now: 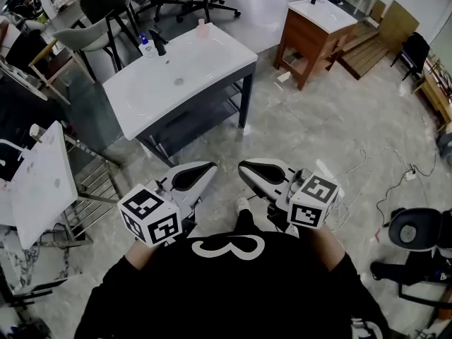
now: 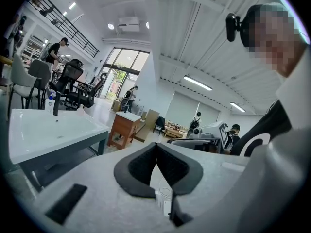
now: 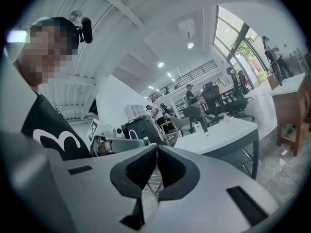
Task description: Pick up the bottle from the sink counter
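Bottle [image 1: 145, 45] is not yet picked up. It stands on the white sink worktop [image 1: 212, 62], which lies well ahead of both grippers and off to their left, with the bottle at its far end just beside the black tap [image 1: 158, 42]. Left gripper [image 1: 210, 167] and right gripper [image 1: 242, 167] sit side by side near the person's chest, each with jaws pressed together on nothing. By my judgement the whole job remains: approach, open, grasp, lift

The white sink counter [image 1: 212, 61] carries a bottle [image 1: 146, 45] just beside a black faucet [image 1: 159, 43], plus a pink cup [image 1: 202, 26].
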Motion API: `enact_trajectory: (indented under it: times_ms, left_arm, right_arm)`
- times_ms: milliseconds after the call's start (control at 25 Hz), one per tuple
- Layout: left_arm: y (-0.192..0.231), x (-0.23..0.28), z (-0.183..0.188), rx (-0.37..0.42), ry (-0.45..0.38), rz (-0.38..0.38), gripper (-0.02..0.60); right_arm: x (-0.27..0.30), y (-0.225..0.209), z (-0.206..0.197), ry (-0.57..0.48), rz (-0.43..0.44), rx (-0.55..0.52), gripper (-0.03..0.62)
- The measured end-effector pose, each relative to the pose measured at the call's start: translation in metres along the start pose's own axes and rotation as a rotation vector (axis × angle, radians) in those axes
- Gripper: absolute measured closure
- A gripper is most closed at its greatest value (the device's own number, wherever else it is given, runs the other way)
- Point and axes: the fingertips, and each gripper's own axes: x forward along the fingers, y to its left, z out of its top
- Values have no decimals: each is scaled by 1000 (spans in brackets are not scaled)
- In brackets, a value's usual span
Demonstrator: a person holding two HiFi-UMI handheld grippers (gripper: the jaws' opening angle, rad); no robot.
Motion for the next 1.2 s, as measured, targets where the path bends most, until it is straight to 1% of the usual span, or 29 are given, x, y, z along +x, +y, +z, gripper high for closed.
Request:
enact_trajectory:
  times_ms: [160, 480, 600, 760, 880, 1040, 1200]
  left_arm:
    - [23, 39, 13, -11, 25, 9, 566]
    - [69, 120, 46, -12, 45, 19, 566]
    - [80, 148, 58, -7, 44, 22, 566]
    - [90, 178, 67, -6, 48, 25, 566]
    - [95, 192, 72, -12, 40, 36, 566]
    - [99, 202, 75, 1, 32, 39, 566]
    - [107, 205, 74, -9, 21, 50, 566]
  right_arm:
    - [8, -42, 15, -10, 7, 21, 579]
    - [13, -136, 52, -31, 7, 56, 579]
    - [13, -164, 64, -39, 19, 60, 579]
    - [14, -190, 74, -34, 50, 66, 579]
    - [13, -206, 80, -34, 53, 61, 579]
    - [11, -219, 86, -39, 58, 57, 579]
    - [14, -228, 86, -34, 59, 58, 579]
